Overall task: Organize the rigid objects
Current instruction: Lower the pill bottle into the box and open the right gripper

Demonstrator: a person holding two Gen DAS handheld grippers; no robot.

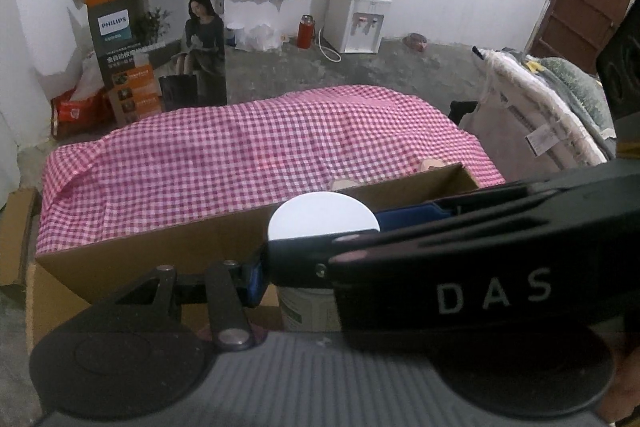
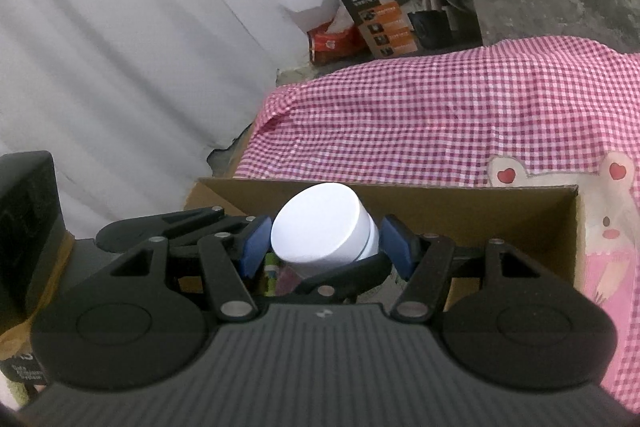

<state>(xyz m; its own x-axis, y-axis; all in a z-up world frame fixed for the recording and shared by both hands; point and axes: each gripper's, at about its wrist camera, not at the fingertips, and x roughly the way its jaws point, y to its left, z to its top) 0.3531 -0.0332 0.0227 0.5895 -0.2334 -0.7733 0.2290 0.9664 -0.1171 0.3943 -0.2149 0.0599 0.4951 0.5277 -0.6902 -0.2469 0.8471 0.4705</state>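
The white-lidded jar (image 2: 326, 233) sits between the blue pads of the right hand-held gripper (image 2: 328, 243), apparently clamped on its lid, just above the open cardboard box (image 2: 480, 203). The left hand-held gripper (image 1: 320, 251), crossing beneath, looks clamped on its body. Placing seems under way; release remains.

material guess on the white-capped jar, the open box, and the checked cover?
White-capped jar: cap looks like smooth matte plastic, uniform, with a soft sheen. Open box: corrugated cardboard, brown with raw-cut edges. Checked cover: woven fabric, pink-and-white gingham, draped and creased.
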